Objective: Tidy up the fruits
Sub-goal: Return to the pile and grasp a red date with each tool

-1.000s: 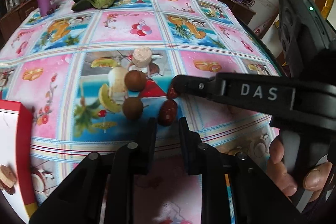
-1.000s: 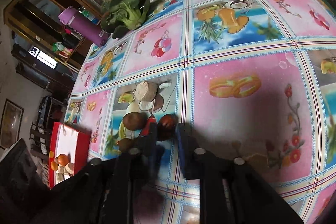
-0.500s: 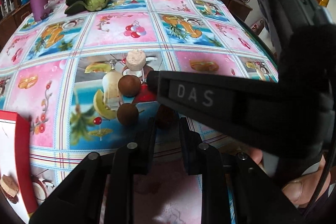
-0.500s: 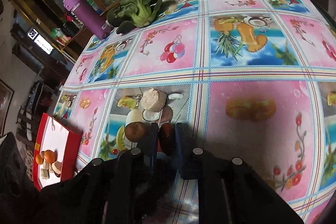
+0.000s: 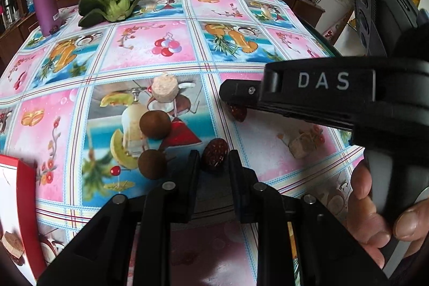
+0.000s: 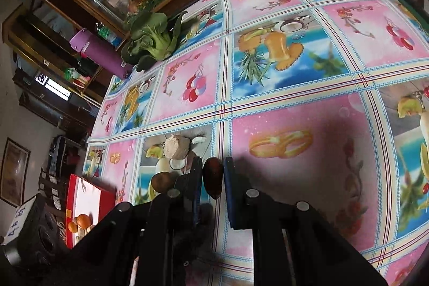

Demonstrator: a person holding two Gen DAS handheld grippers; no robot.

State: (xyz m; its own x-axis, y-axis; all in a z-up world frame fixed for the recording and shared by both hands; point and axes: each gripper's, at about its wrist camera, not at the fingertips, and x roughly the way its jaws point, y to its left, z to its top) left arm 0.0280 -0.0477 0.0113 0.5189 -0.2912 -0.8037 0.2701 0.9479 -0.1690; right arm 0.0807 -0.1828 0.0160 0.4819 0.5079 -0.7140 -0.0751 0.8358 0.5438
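One date (image 6: 213,180) sits clamped in the right gripper (image 6: 211,178), lifted.

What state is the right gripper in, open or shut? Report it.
Shut on a dark red fruit. In the right wrist view both fingers of the right gripper press its sides; the left wrist view shows the fruit under the fingertips, seemingly raised off the tablecloth.

Brown fruits (image 5: 154,124) are crowding frame centre-left; the right tool (image 5: 236,98) is blocking centre-right; the worktop (image 5: 150,44) is lying open above.
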